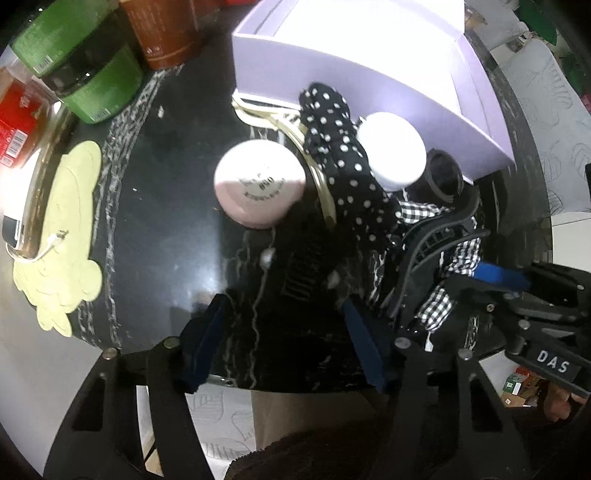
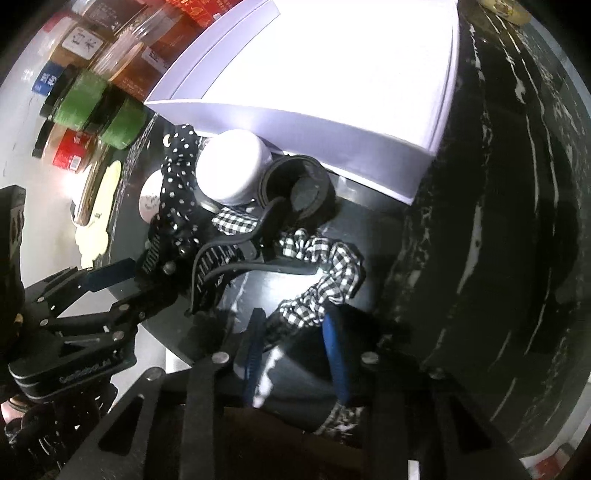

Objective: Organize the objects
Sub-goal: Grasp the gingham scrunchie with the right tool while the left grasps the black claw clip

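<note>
On the black marble table (image 1: 166, 206) lies a heap of hair things: a polka-dot scrunchie (image 1: 340, 147), a checked scrunchie (image 2: 332, 266), a black claw clip (image 2: 236, 254) and a small black comb clip with pearls (image 1: 295, 273). A pink jar (image 1: 260, 188) and a white jar (image 1: 393, 151) stand against an open lilac box (image 1: 369, 74). My left gripper (image 1: 282, 332) points down with the pearl clip between its blue pads (image 1: 199, 343), apart from them. My right gripper (image 2: 295, 332) is closed on a fold of the checked scrunchie.
Green jars (image 1: 92, 66), a brown jar (image 1: 162, 33) and a red pack (image 1: 18, 122) stand at the far left. A pale yellow mat (image 1: 70, 229) hangs over the table's left edge. A black roll (image 2: 295, 184) lies by the box. The table edge runs close under both grippers.
</note>
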A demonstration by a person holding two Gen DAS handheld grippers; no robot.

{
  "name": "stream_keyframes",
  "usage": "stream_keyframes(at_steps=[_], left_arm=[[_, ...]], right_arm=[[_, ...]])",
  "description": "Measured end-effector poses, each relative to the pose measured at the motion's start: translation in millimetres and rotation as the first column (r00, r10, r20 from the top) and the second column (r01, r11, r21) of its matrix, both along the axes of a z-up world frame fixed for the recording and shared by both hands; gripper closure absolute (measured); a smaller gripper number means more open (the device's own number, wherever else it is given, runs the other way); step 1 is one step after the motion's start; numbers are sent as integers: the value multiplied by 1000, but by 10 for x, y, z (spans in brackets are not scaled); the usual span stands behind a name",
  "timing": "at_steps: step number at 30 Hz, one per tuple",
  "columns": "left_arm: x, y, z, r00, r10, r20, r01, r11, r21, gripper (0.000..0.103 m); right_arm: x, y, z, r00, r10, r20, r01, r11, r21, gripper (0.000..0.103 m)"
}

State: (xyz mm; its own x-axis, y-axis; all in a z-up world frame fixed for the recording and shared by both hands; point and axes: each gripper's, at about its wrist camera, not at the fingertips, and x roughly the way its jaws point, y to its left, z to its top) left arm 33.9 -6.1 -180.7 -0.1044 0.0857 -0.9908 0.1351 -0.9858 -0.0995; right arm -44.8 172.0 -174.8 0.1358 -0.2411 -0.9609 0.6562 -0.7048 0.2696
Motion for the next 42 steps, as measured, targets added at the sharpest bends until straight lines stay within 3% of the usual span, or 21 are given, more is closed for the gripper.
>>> stream_keyframes(at_steps=[4,9,13,16,18,25,34,42], left_arm=[[-1,34,-21,1000,3,-15,-4,1000,-27,46],[4,46,-12,999,6,-33,-9,997,-81,68],[26,41,-13,1000,13,-18,-14,999,-38,89],[52,15,-5,999,37,-7,-37,999,-3,98],[67,13,23,999,45,-11,-45,999,-7,98],[146,95,178,997,67,-48,-68,998,-16,100],[295,230,276,990,107,-90,-107,994,0,101],[184,451,518,983,126,-134,-125,992,17,101]], right_arm=[[0,-2,-13,1000,23,2,-23,1000,-1,71],[-19,-20,-40,999,46,10,-46,999,2,70],[-28,-39,-54,997,71,19,-71,997,-4,70],[-16,-68,-47,995,94,21,-94,996,-4,76],[-9,-66,-33,994,107,20,-107,994,0,82],[-5,40,45,991,126,40,-125,992,-24,83],[33,206,286,989,147,-28,-149,988,-44,84],[77,377,417,988,143,-67,-146,988,-52,84]])
